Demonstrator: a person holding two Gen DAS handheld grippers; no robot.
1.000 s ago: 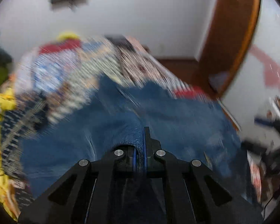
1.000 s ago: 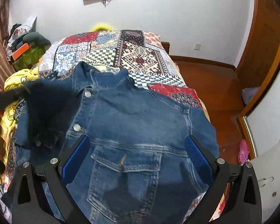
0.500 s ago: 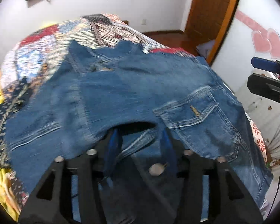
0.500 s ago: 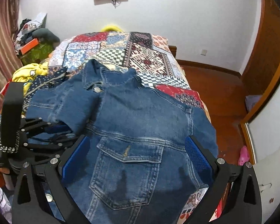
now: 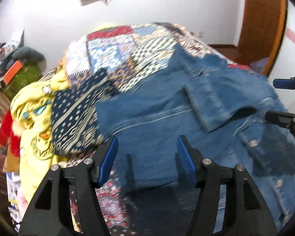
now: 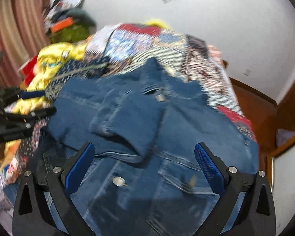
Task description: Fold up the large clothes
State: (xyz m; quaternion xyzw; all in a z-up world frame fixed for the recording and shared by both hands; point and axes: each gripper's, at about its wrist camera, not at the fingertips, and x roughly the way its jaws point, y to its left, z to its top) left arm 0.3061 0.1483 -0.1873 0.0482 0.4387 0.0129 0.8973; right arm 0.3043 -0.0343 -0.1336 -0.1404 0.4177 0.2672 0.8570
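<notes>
So the blue denim jacket (image 6: 186, 129) lies spread on the patchwork-quilt bed (image 5: 127, 47), one sleeve folded across its front. Left claw (image 5: 147, 155) has just been opening, nothing between its pads, hovering over the jacket's near-left edge. Right claw (image 6: 144, 166) is spread wide above the near front panel, holding nothing.

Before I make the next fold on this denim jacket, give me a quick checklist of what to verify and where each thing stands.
1. Left claw free of cloth: ok. It has just been opening and nothing sits between its pads.
2. Right claw free of cloth: ok, open wide above the jacket.
3. Sleeve folded in across the denim jacket: ok, it lies over the front.
4. Sleeve lying flat: not ok, its cuff end stands up with a dark gap beneath.
5. Jacket clear of the yellow garment: ok, they lie apart.
6. Jacket fully on the patchwork bedspread: cannot tell, the near hem is hidden behind the claws.
</notes>
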